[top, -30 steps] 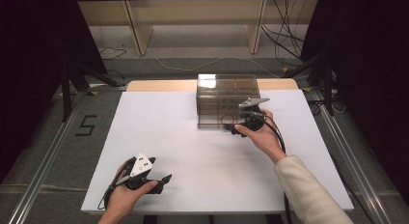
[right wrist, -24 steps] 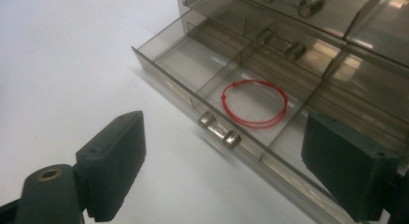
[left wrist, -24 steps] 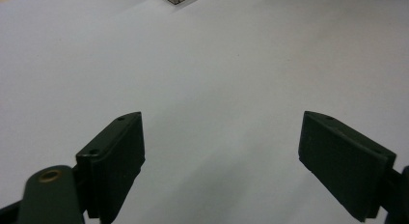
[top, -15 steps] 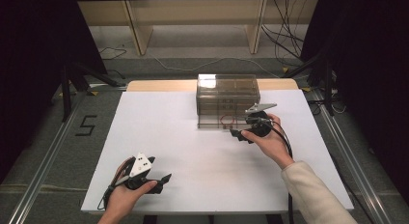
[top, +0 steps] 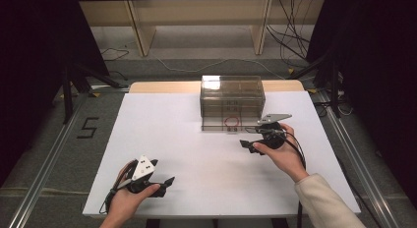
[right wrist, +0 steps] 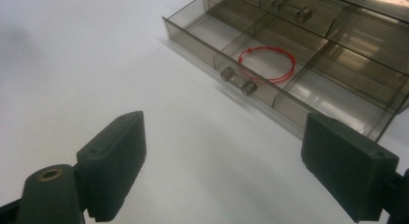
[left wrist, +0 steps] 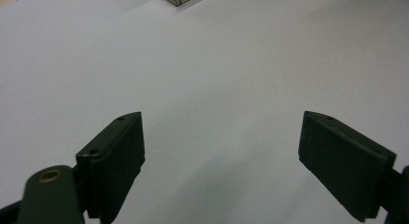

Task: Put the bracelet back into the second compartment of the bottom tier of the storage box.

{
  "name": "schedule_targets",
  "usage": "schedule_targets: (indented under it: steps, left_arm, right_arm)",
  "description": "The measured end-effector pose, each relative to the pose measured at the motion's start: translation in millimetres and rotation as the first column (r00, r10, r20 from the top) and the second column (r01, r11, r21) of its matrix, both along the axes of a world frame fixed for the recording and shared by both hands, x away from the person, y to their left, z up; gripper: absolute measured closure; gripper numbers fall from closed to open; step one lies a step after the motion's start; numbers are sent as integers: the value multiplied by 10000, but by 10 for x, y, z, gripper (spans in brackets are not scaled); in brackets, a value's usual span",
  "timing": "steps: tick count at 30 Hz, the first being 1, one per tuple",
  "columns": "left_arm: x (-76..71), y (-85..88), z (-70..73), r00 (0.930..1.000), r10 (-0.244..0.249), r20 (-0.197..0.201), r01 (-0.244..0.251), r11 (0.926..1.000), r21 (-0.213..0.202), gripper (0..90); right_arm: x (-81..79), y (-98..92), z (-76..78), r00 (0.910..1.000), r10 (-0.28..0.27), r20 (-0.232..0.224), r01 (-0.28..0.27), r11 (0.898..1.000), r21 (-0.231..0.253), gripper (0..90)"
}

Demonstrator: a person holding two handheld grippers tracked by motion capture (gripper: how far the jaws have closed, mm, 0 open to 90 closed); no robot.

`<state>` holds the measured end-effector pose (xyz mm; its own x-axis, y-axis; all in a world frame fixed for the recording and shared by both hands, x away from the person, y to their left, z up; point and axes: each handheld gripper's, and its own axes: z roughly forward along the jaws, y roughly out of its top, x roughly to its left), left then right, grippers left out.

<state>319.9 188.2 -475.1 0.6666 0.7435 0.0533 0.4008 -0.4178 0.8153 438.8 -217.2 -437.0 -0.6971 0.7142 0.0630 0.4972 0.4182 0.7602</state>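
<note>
The drawer [right wrist: 289, 84] of the smoky clear plastic cabinet [top: 232, 95] stands pulled out toward the person, resting on the white table top [top: 187, 139] at the cabinet's base. Partitions divide the drawer into compartments; a thin red ring [right wrist: 266, 64] lies flat in a middle compartment, just behind the drawer's front wall. A small bar handle [right wrist: 238, 82] is fixed to the outside of that front wall, directly in front of the ring's compartment. A second handle of the same kind shows on the drawer level above it in the right gripper view. The right gripper [top: 247, 144] is held just in front of the drawer and slightly to its right, apart from the handle, with both jaws spread wide and nothing between them; a grey three-cornered plate [top: 274, 118] sits on top of it. The right hand [top: 278, 154] grasps the gripper body from behind, and a cable trails back along the sleeve. The left gripper [top: 167, 181] rests near the front left part of the table, well apart from the cabinet, its jaws likewise spread wide over bare table surface and holding nothing. The cabinet stands at the far middle of the table.
</note>
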Motion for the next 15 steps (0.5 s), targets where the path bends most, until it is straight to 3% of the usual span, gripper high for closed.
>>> schedule_targets:
  steps: [15]
  left_arm:
    - [-2,0,0,10000,30,9,-30,10000,14,162]
  right_arm:
    - [-488,-414,-178,9985,-511,-211,517,9983,277,171]
